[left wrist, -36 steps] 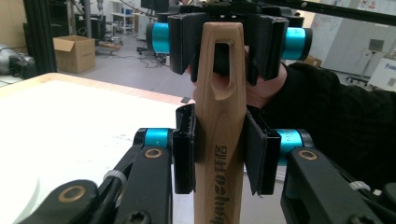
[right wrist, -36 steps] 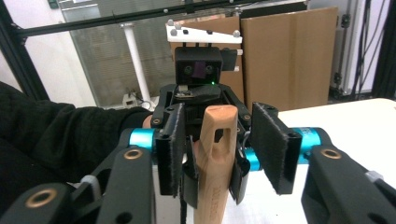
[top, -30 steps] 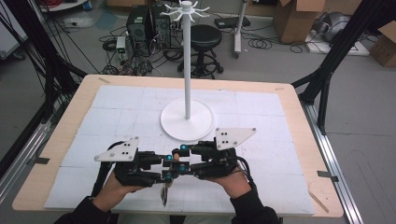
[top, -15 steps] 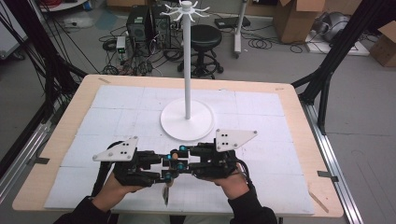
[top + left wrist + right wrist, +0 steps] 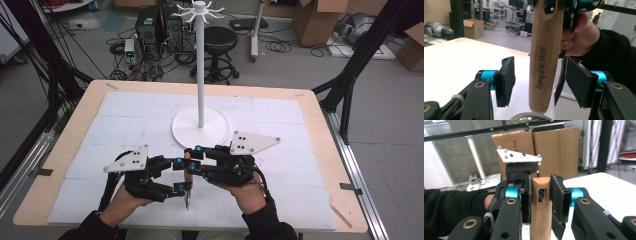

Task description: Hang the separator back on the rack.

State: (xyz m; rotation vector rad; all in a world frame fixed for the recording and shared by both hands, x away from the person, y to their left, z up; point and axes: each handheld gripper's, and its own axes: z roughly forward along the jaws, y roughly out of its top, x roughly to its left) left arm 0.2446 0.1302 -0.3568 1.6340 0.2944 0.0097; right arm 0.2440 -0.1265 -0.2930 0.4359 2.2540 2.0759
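I am holding the wooden handle point(image 5: 545, 52) upright over the table's near edge, its metal tip point(image 5: 188, 203) pointing down. The right gripper point(image 5: 541, 198) is clamping the slotted top end. The left gripper point(image 5: 537, 81) is flanking the lower shaft; its jaws have just been opening, pads standing clear of the wood. The white stand point(image 5: 201, 125) is standing beyond on the table point(image 5: 320, 150), apart.
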